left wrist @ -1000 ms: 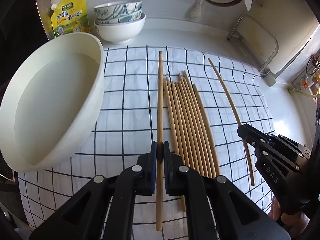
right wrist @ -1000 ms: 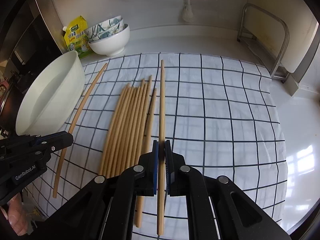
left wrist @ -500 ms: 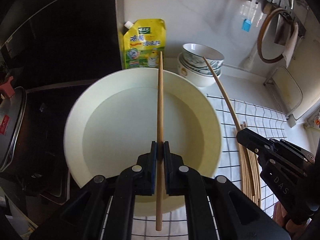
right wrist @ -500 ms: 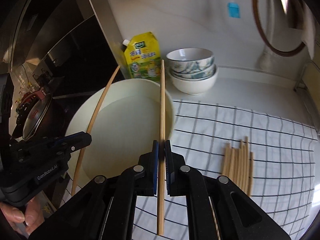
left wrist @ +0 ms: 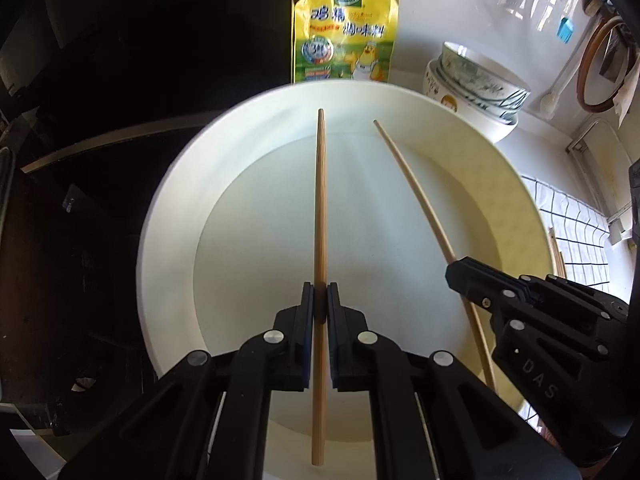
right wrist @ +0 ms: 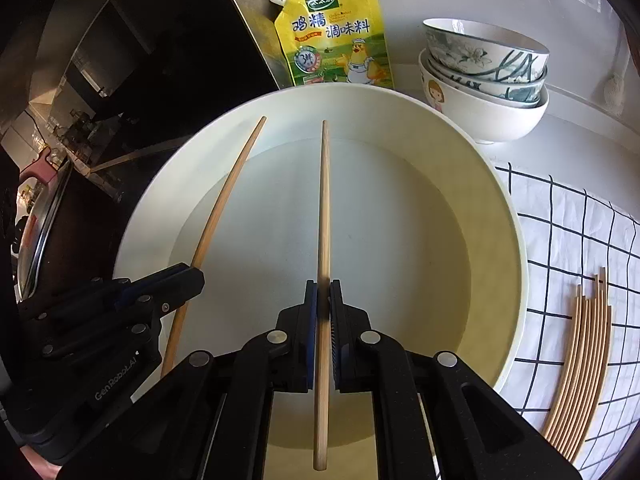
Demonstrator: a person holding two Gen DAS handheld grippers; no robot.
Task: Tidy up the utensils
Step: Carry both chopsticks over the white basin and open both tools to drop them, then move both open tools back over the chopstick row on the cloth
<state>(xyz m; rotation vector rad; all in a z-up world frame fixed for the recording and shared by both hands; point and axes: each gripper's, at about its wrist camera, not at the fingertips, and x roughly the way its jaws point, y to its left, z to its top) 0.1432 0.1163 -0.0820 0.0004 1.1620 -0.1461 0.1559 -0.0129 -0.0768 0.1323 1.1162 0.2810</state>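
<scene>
- Chopsticks, one per tool, hang over the big white basin point(left wrist: 168, 216), which I judge is where the loose sticks are being gathered; neither has been let go yet.
- Left tool point(left wrist: 320, 304): jaws pinched nearly shut on the left chopstick point(left wrist: 321, 200), gripped low on its length so the tip points to 12 o'clock across the basin and a short tail sticks out behind.
- Right tool point(right wrist: 323, 304): likewise clamped tight on the right chopstick point(right wrist: 325, 208), also aimed at 12 o'clock, roughly side by side with the other stick.
- Holding them level over the middle looks meant to let each drop flat inside.
- Remaining chopsticks point(right wrist: 580, 364) lie bundled on the checked cloth point(right wrist: 568, 216) at 3 o'clock on the desk.
- Behind the basin, at 12 to 1 o'clock, stand a yellow seasoning pouch point(right wrist: 336, 32) and stacked bowls point(right wrist: 484, 76).
</scene>
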